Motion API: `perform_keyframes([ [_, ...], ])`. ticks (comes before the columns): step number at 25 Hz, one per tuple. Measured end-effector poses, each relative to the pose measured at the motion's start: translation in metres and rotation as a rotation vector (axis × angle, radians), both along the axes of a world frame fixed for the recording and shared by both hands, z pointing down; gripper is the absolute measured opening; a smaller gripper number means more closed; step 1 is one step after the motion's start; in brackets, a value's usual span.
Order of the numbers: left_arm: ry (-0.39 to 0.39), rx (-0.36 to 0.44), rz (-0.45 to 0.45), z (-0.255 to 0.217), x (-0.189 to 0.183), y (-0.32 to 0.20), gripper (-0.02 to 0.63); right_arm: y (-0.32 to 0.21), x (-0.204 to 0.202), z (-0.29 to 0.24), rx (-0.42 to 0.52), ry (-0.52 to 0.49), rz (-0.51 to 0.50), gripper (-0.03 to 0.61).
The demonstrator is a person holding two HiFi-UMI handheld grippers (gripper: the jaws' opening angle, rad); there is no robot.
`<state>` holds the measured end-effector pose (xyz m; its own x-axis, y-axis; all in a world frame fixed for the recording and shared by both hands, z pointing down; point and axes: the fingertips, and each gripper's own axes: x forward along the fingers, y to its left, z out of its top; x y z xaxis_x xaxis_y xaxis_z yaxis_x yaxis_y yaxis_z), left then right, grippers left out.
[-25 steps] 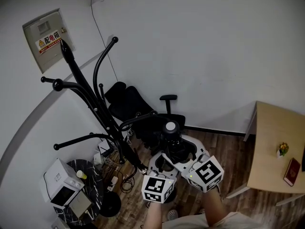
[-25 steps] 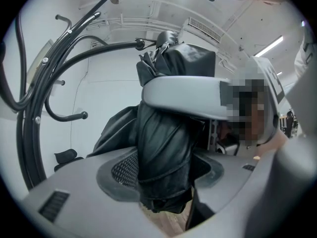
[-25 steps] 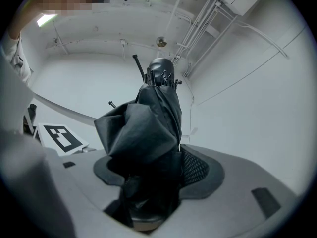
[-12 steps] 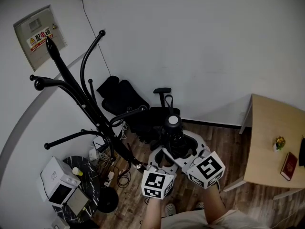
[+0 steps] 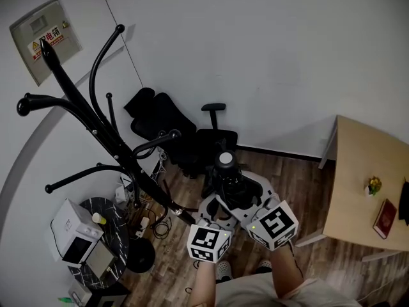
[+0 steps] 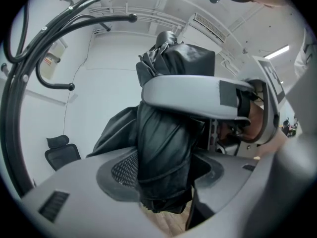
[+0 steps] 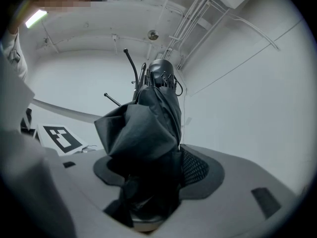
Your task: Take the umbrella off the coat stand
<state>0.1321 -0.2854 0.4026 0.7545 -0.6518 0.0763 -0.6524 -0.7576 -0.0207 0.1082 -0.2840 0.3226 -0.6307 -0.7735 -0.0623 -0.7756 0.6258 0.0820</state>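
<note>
A folded black umbrella stands upright in front of me, its round cap on top, apart from the black coat stand at the left. My left gripper and right gripper clamp it from both sides, each shut on its folded cloth. The left gripper view has the umbrella filling the gap of the left gripper, with the stand's arms at the left edge. From the right gripper, the umbrella rises out of the jaws, stand hooks behind it.
A black office chair stands against the wall behind the umbrella. Beside the stand's base, a white appliance rests on a dark round table. A wooden table with a red booklet is at the right. Cables lie on the floor.
Both grippers have sunk together with the umbrella in them. The coat stand has slid left and farther from the umbrella in the head view.
</note>
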Motion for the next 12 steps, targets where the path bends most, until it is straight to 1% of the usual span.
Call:
perform_keyframes([
  [3,0.01,-0.023,-0.013,0.016,0.004,0.001,0.267,-0.001,0.002,0.017,-0.026,0.012,-0.018,0.287],
  [7,0.008,-0.046,-0.057,0.038,-0.001,0.004,0.267,0.001,-0.002,0.039,-0.066,0.018,-0.058,0.287],
  [12,0.027,-0.063,-0.119,0.057,-0.007,0.009,0.267,0.006,-0.009,0.059,-0.079,0.041,-0.122,0.286],
])
